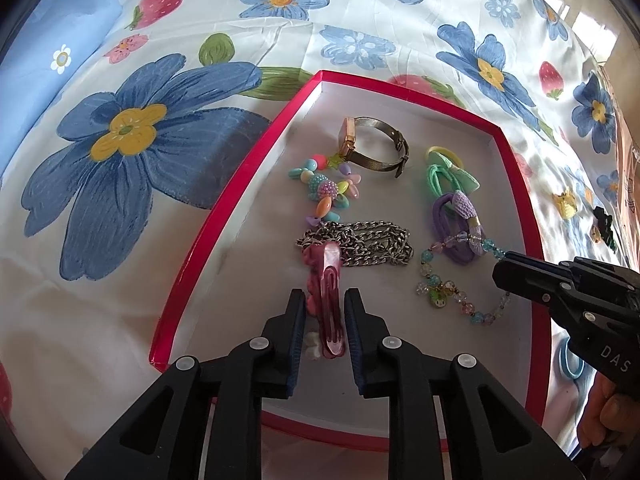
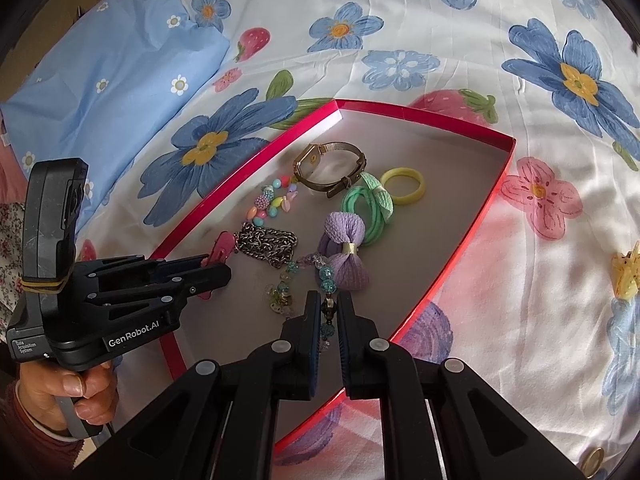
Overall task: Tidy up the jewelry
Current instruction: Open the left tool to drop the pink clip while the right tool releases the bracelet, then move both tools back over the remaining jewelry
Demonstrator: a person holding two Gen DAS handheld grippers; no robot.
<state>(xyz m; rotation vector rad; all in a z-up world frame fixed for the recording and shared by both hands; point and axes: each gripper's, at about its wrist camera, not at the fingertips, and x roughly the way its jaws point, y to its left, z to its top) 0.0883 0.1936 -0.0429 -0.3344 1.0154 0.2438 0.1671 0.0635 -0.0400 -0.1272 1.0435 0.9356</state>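
**Two gripper cameras, both steeply down into one box**

The left wrist camera looks along its own fingers, close above the near end of the red box (image 1: 224, 216). The right wrist camera does likewise from the box's (image 2: 472, 240) right side. Both share the box's contents, such as the watch (image 1: 374, 144) (image 2: 332, 170), and each sees the other's gripper at its edge.

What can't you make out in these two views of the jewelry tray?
Left wrist view: white piece under the pink hair clip, mostly covered by it.
Left wrist view: blue ring, mostly hidden behind the right gripper.
Right wrist view: gold round thing, cut off by the edge.
Both views: watch dial, too small to read.
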